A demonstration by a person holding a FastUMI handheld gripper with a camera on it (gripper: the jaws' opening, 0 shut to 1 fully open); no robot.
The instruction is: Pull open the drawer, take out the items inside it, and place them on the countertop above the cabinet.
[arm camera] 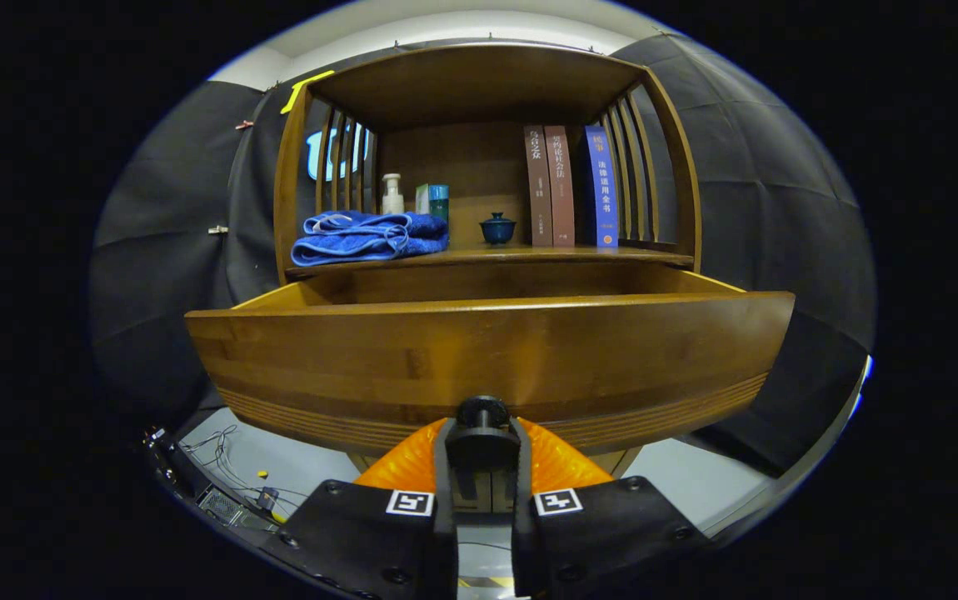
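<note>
Pulling phase looks about done: cabinet stands ahead, its drawer drawn well out, inside hidden behind the front panel. Gripper has both fingers closed tight on the knob. Advice: release straight back, then lift over the front edge to look in. Countertop holds towel, books, small cup; free spot between.

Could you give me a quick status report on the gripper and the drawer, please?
Gripper shut on drawer knob. Drawer pulled open; contents hidden behind its front. Countertop holds towel, cup, books.
</note>
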